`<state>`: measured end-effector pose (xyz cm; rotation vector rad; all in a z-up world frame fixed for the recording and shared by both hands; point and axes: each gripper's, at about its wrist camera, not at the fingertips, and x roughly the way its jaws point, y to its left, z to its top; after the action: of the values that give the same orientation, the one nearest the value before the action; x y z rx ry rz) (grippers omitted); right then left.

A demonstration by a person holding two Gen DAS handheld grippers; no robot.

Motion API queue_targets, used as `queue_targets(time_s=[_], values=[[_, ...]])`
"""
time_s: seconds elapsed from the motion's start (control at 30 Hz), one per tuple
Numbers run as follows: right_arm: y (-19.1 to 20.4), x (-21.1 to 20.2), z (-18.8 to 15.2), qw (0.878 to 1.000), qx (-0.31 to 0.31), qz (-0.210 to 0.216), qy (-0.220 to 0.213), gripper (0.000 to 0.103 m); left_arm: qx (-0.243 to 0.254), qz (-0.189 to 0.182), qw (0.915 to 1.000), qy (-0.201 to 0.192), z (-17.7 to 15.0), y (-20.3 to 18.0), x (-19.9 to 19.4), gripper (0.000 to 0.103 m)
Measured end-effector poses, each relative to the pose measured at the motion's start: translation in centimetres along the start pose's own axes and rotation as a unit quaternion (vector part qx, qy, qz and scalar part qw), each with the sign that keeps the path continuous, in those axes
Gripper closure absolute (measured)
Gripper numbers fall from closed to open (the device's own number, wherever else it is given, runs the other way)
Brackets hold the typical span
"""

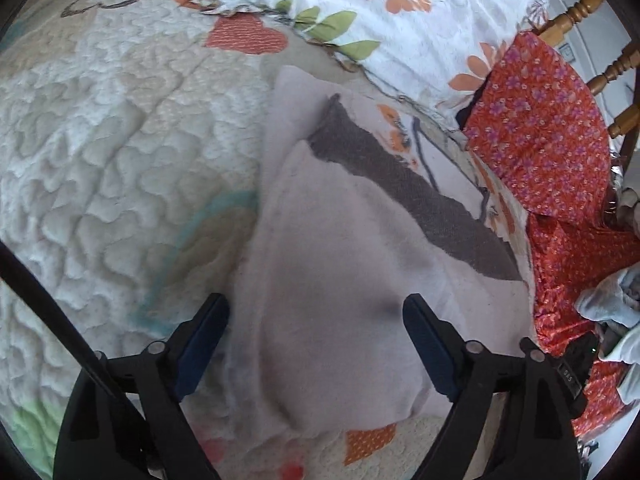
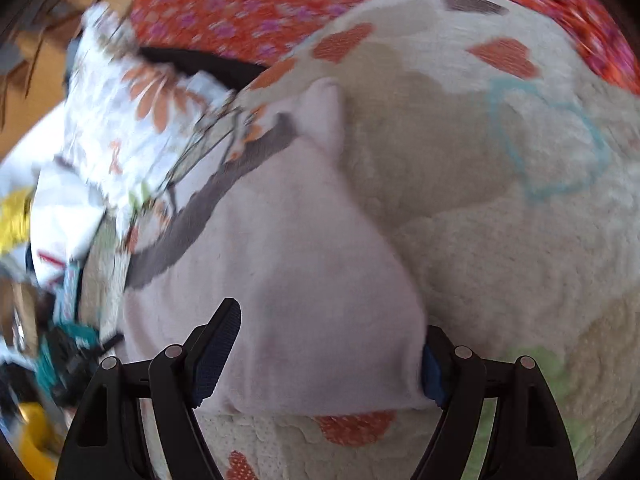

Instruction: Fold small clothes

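Note:
A small pale pink garment [image 1: 340, 264] with a dark grey band [image 1: 404, 184] lies on the quilted bedspread [image 1: 100, 160]. My left gripper [image 1: 316, 320] is open, its fingers straddling the garment's near end just above it. In the right wrist view the same pink garment [image 2: 288, 280] with its grey band [image 2: 192, 216] fills the middle. My right gripper [image 2: 332, 344] is open, with its fingers on either side of the garment's near edge; the right finger is partly hidden behind the cloth.
A white floral pillowcase [image 1: 400, 12] lies at the far side. An orange-red floral cloth [image 1: 548, 136] lies to the right, by a wooden bed rail [image 1: 612, 68]. Other crumpled clothes [image 1: 612, 304] sit at the right edge. The right wrist view is blurred.

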<state>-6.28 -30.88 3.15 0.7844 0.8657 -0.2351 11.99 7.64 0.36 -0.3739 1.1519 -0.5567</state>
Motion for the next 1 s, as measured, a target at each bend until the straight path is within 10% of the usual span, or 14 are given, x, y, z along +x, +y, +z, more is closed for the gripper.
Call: queue_targets(time_s=[0.07,0.13,0.2,0.3,0.57,0.87,1.0], values=[[1.0,0.8,0.1,1.0,-0.019,-0.009,-0.01,0.021,0.01,-0.005,0.9999,0.0,-0.2,-0.8,0.7,0.012],[2.0,1.6,0.1,0.999,-0.039,-0.027,-0.021,0.046,0.033,0.012,0.9994,-0.003,-0.7,-1.9,1.1,0.012],[2.9,2.3,0.1,0.997,-0.052,-0.046,-0.028,0.07,0.042,0.028,0.9985,0.021,-1.0,-2.9,1.4,0.061],[3.2,2.3,0.2,0.999,-0.033,-0.03,-0.017,0.083,0.019,0.013,0.9984,0.052,-1.1,-3.2,0.7,0.087],[1.8,-1.9,-1.8,1.0,0.006,0.019,0.021,0.086,0.02,0.01,0.9974,0.069,-4.0,-3.4,-4.4,0.091],[0.2,-4.8,-8.0,0.998,-0.026,-0.041,0.05,0.085,0.071,0.089,0.9903,0.08,-9.2,-2.2,-7.1,0.08],[-1.3,-6.9,-8.7,0.998,-0.006,-0.052,0.031,0.069,0.062,0.107,0.991,0.053,-9.3,-0.7,-9.6,0.073]])
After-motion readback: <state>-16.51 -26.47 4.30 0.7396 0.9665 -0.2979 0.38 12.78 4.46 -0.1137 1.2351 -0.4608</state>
